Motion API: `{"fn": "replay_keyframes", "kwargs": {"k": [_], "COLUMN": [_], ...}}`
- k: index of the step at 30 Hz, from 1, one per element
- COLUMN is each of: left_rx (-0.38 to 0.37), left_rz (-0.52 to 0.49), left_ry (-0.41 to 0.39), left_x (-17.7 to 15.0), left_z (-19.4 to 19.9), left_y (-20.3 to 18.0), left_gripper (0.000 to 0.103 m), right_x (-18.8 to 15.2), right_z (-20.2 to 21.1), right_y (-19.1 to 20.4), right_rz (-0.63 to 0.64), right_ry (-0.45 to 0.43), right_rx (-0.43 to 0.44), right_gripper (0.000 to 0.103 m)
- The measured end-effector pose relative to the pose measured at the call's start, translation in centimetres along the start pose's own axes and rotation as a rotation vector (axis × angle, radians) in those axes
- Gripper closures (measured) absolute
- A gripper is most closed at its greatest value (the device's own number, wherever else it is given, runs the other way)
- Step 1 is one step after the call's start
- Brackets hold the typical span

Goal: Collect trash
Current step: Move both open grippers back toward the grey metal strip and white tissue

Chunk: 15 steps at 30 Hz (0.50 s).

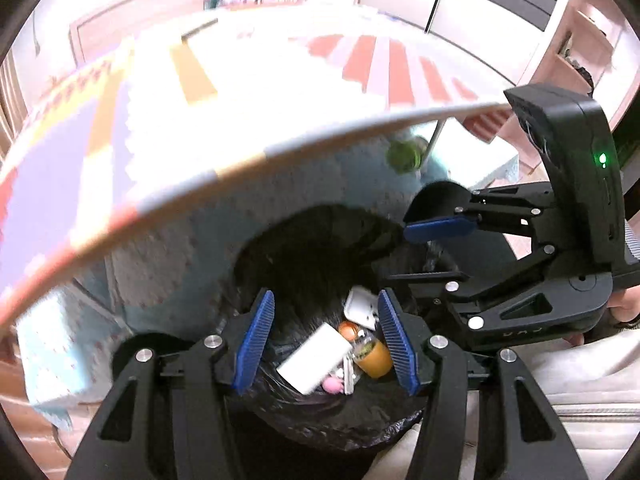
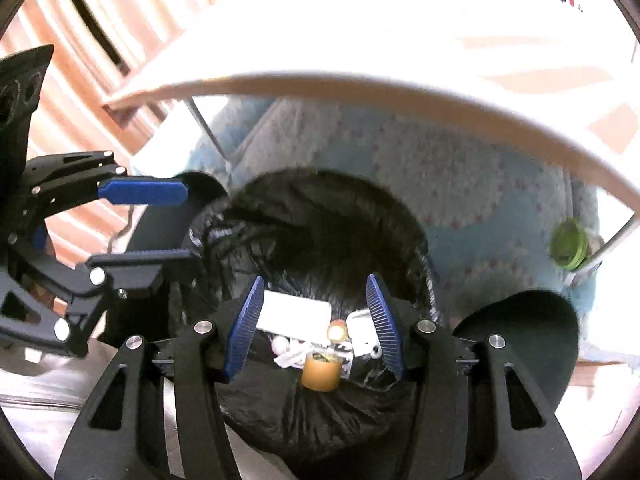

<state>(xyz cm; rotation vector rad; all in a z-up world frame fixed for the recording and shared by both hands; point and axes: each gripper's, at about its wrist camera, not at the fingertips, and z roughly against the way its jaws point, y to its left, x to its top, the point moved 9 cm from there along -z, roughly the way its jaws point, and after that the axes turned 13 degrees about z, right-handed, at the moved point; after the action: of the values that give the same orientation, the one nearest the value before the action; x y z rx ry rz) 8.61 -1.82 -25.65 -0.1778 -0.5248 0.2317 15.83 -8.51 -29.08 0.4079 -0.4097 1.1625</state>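
Your table edge arcs across the top of both views, its patterned top washed out by glare. Below it, on the pale blue mat, sits the bin lined with a black trash bag. Your left gripper and right gripper both hover over the bag's mouth, fingers spread wide and gripping nothing. Inside the bag lie a white card, a white case and an orange bottle. A green cap rests on the mat, well apart from the bag.
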Motion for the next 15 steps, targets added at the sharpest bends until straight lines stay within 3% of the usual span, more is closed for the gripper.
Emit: {"fn": "replay_keyframes", "kwargs": {"k": [15], "left_rx": [0.023], "left_rz": [-0.029], "left_ry": [-0.171], "left_x": [9.4], "left_z": [4.9], "left_y": [2.4], "left_gripper": [0.051], "right_x": [6.7], "right_z": [7.1], "right_y": [-1.9], "right_rz": [0.071], "right_ry": [-0.177], "right_rx": [-0.053], "right_gripper": [0.05]}}
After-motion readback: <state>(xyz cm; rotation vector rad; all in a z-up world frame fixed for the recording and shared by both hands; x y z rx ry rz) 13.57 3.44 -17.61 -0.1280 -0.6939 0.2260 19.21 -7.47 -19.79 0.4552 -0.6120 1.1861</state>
